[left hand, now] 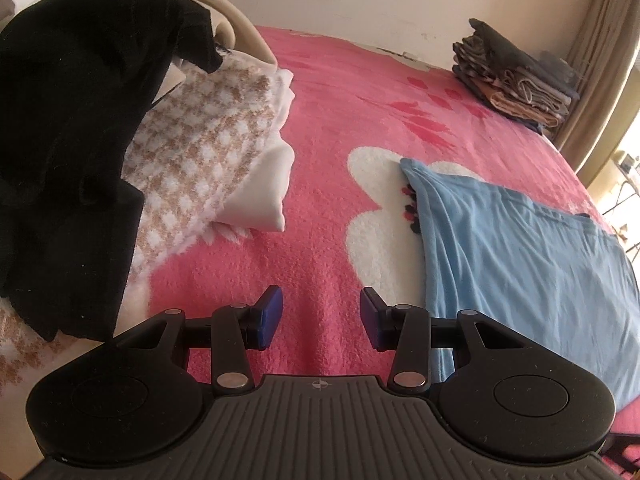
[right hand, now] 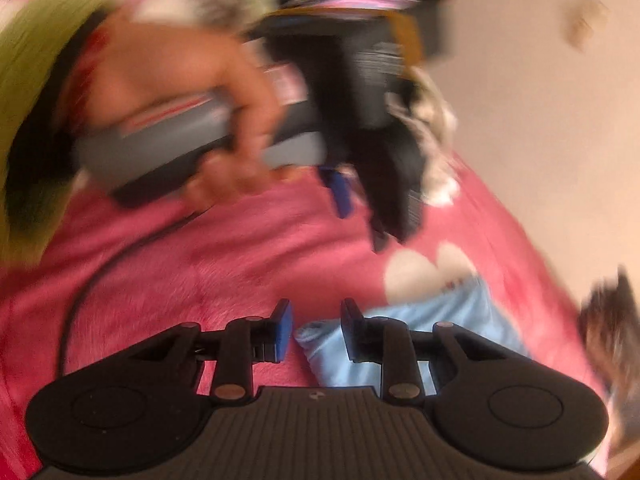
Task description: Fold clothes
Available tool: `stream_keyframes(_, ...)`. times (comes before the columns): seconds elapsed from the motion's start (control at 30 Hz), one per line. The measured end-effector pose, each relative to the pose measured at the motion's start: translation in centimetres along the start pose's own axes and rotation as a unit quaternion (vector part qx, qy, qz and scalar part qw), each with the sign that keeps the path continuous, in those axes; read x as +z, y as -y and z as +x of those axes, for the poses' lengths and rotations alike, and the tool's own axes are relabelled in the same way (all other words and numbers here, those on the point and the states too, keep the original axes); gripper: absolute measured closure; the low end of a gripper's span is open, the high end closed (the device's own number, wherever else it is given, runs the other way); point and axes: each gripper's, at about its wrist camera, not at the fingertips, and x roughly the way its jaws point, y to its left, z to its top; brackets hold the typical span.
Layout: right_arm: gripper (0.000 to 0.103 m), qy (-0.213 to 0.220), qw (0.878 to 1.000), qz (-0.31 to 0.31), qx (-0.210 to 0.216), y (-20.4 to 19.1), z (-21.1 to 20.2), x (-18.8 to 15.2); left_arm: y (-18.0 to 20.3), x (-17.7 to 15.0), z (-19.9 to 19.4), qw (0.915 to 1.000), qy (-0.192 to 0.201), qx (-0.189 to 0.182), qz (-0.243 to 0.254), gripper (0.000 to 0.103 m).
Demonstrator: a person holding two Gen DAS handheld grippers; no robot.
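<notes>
The blue garment (left hand: 528, 256) lies spread at the right of the left wrist frame on the pink blanket (left hand: 320, 128) — probably laid flat for folding. The left gripper (left hand: 322, 312) hovers unclenched, nothing between its pads. In the blurred right view, the right gripper (right hand: 316, 330) is also released — its jaws stand apart over the garment's corner. At the upper right, a folded stack (left hand: 516, 76) waits aside.

The left wrist view sits just behind the left tongs (left hand: 322, 318) and looks down at a slant across the pink blanket (left hand: 320, 128) toward the wall, close to the bed. The right wrist view, blurred, rides behind the right tongs (right hand: 316, 330) and faces the person's hand (right hand: 192, 80). Both views share the blanket and the blue garment (left hand: 520, 248) lying on it.
</notes>
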Motion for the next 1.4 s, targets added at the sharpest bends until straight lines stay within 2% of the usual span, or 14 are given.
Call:
stream_keyframes(0.1,0.081,0.001,0.997,-0.081,0.019,-0.5,0.4,-0.1,-0.2,0.0,0.2,1.0000,-0.002,-0.001,-0.003,0.061)
stream_keyframes(0.2,0.084,-0.006,0.990,-0.135,0.030,-0.2,0.8,-0.3,-0.2,0.1,0.4,1.0000,-0.004,-0.001,-0.004,0.061)
stream_keyframes(0.4,0.087,-0.021,0.978,-0.198,0.059,-0.3,1.1,-0.7,-0.2,0.0,0.4,1.0000,-0.006,-0.002,-0.003,0.061)
stream_keyframes(0.53,0.098,-0.031,0.976,-0.205,0.062,-0.2,1.4,-0.9,-0.1,0.0,0.4,1.0000,-0.006,-0.001,-0.002,0.061)
stream_keyframes(0.63,0.100,-0.044,0.984,-0.159,0.074,0.8,2.0,-0.5,0.0,0.0,0.4,1.0000,-0.006,0.000,-0.001,0.061)
stream_keyframes(0.73,0.100,-0.063,0.991,-0.030,0.113,3.2,2.6,0.2,-0.1,-0.1,0.3,1.0000,-0.006,0.000,-0.003,0.061)
stream_keyframes(0.83,0.100,-0.073,0.978,0.123,0.154,6.4,3.3,-0.1,-0.2,0.0,0.3,1.0000,-0.006,0.000,-0.005,0.061)
stream_keyframes(0.93,0.100,-0.077,0.947,0.247,0.188,9.1,3.9,-1.2,-0.3,0.0,0.4,1.0000,-0.007,0.001,-0.006,0.061)
stream_keyframes(1.0,0.100,-0.082,0.917,0.328,0.210,10.6,4.4,-2.5,-0.3,0.0,0.4,1.0000,-0.007,0.000,-0.006,0.061)
stream_keyframes(1.07,0.100,-0.086,0.873,0.420,0.235,11.9,5.1,-4.3,-0.3,0.0,0.4,1.0000,-0.007,0.001,-0.005,0.061)
stream_keyframes(1.17,0.100,-0.091,0.809,0.518,0.262,12.9,6.5,-6.4,-0.2,0.0,0.5,1.0000,-0.007,0.001,-0.005,0.061)
stream_keyframes(1.3,0.099,-0.069,0.727,0.609,0.310,13.2,8.0,-8.4,-0.1,0.0,0.6,1.0000,-0.008,0.003,-0.004,0.061)
stream_keyframes(1.37,0.097,-0.048,0.675,0.657,0.332,12.6,7.6,-9.5,-0.1,0.0,0.6,1.0000,-0.008,0.004,-0.003,0.061)
stream_keyframes(1.4,0.097,-0.042,0.667,0.667,0.330,12.4,7.1,-9.8,-0.1,0.0,0.6,1.0000,-0.008,0.004,-0.003,0.061)
